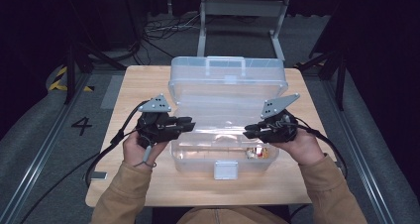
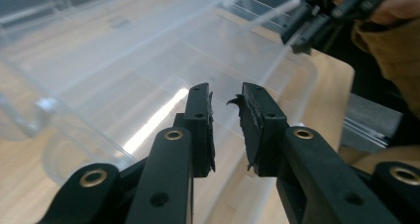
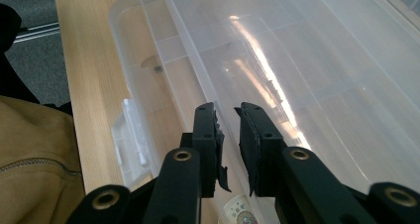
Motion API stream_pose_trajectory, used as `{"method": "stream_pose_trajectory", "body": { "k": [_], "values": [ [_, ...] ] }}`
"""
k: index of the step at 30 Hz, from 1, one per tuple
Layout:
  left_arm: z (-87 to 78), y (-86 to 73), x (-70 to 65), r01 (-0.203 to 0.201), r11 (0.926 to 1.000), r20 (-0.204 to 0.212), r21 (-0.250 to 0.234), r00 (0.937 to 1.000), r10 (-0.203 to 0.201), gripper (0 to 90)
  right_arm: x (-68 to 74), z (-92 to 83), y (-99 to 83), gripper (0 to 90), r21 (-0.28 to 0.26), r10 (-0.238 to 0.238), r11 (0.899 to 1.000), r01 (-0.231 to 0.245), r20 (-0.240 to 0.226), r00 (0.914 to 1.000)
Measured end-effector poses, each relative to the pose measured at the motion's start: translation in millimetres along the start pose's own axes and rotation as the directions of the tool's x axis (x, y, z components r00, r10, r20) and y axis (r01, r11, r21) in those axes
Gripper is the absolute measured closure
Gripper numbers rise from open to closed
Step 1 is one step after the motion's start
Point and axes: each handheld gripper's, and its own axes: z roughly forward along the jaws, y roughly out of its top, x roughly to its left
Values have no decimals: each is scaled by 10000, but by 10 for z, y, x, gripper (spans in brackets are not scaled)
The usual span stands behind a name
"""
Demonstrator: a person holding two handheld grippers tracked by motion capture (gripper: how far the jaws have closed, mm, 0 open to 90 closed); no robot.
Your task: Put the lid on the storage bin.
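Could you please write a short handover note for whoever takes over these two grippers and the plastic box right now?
Left gripper: jaws slightly apart, nothing between them, at the left end of the clear plastic storage box.
Right gripper: jaws slightly apart, holding nothing, at the box's right end.
Box: in the middle of the wooden table, lid swung up and back, front latch undone.
A small round item lies in the box's front right corner; what it is cannot be told.
Done: box opened.
Left: probably handling the inner tray or contents; neither gripper grips anything yet.

Tan zip-front sleeves; black left gripper [image 1: 190, 124], right gripper [image 1: 246, 131]; brass rivets; grey perforated triangular plates; black cables.
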Motion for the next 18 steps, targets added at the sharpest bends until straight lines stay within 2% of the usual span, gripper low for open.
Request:
{"method": "stream_pose_trajectory", "body": {
  "k": [3, 5, 11, 18],
  "values": [
    [8, 52, 30, 220, 9993, 52, -304, 9997, -219, 750, 2, -2, 0, 778, 4, 5, 10000, -5, 37, 10000],
    [8, 82, 36, 214, 9993, -142, -310, 9997, -218, 758, 4, -3, -2, 778, 23, -21, 10000, 21, 44, 10000],
    [-17, 113, 52, 293, 9984, -316, -487, 9990, -308, 770, 9, -2, -7, 779, 2, -5, 10000, 5, 55, 10000],
    [-75, 211, 124, 555, 9913, -681, -1197, 9956, -640, 781, 9, -4, -5, 779, 38, -12, 10000, 12, 57, 10000]
  ]
}}
